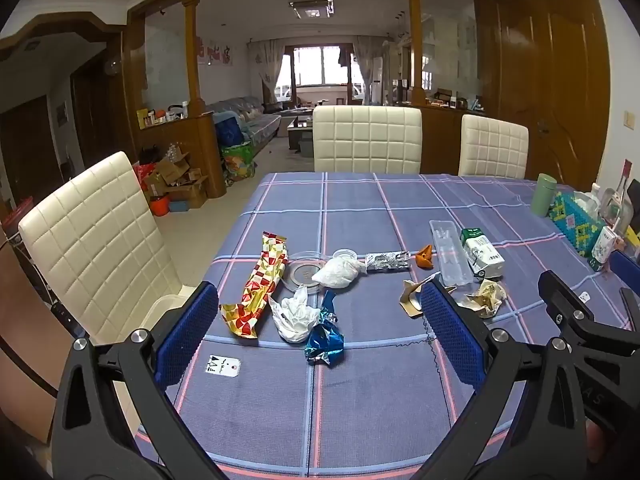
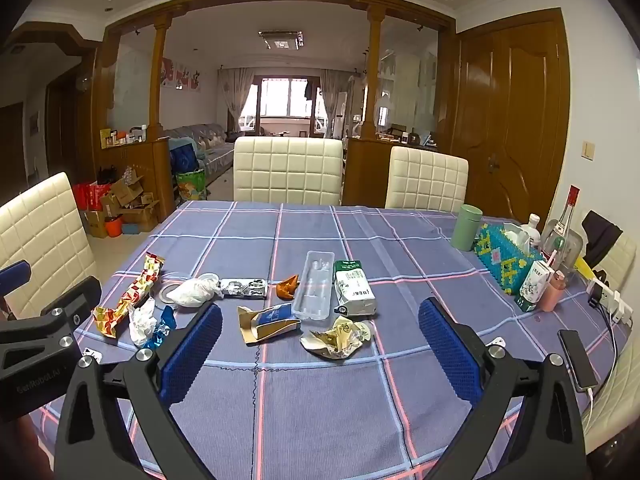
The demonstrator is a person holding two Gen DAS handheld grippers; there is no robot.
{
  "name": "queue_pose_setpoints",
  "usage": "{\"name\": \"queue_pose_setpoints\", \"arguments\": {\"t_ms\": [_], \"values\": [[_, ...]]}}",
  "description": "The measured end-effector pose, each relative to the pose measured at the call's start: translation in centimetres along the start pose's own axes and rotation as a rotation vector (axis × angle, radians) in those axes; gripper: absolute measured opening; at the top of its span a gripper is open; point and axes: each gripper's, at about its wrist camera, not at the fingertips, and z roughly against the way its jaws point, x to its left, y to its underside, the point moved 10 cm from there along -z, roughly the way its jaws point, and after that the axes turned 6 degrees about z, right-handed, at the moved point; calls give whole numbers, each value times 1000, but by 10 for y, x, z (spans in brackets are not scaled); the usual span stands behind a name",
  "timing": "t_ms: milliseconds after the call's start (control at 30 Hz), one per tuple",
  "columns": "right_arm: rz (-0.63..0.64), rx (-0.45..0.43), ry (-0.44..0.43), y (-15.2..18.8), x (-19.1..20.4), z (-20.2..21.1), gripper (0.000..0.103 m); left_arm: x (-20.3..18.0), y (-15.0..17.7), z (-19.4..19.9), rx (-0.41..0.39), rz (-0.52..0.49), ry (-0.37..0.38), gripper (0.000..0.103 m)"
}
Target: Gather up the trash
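Trash lies scattered across the blue plaid table [image 1: 360,400]. A red-and-yellow foil wrapper [image 1: 260,284], a crumpled white tissue [image 1: 292,316] and a blue foil wrapper [image 1: 326,340] sit ahead of my left gripper [image 1: 320,332], which hangs open and empty above the cloth. In the right wrist view a crumpled paper wrapper [image 2: 338,338] and a torn cardboard box [image 2: 266,322] lie just beyond my right gripper [image 2: 320,344], also open and empty. Further back are a clear plastic tray [image 2: 316,284], a green-and-white milk carton [image 2: 354,288], an orange scrap [image 2: 288,286] and a white bag [image 2: 196,292].
Cream chairs [image 1: 366,140] stand around the table. Along its right edge are a green cup [image 2: 466,228], a beaded tissue box [image 2: 504,260], bottles [image 2: 562,228], a small carton [image 2: 534,286], a phone [image 2: 578,360] and a power strip [image 2: 610,300]. A small tag [image 1: 222,366] lies near my left gripper.
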Motion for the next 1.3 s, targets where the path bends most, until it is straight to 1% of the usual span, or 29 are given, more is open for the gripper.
{"name": "queue_pose_setpoints", "arguments": {"t_ms": [833, 1300], "values": [[-4, 5, -5, 1, -2, -2, 96, -2, 6, -2, 14, 5, 8, 100], [-11, 3, -5, 2, 0, 1, 96, -6, 2, -1, 18, 5, 3, 100]]}}
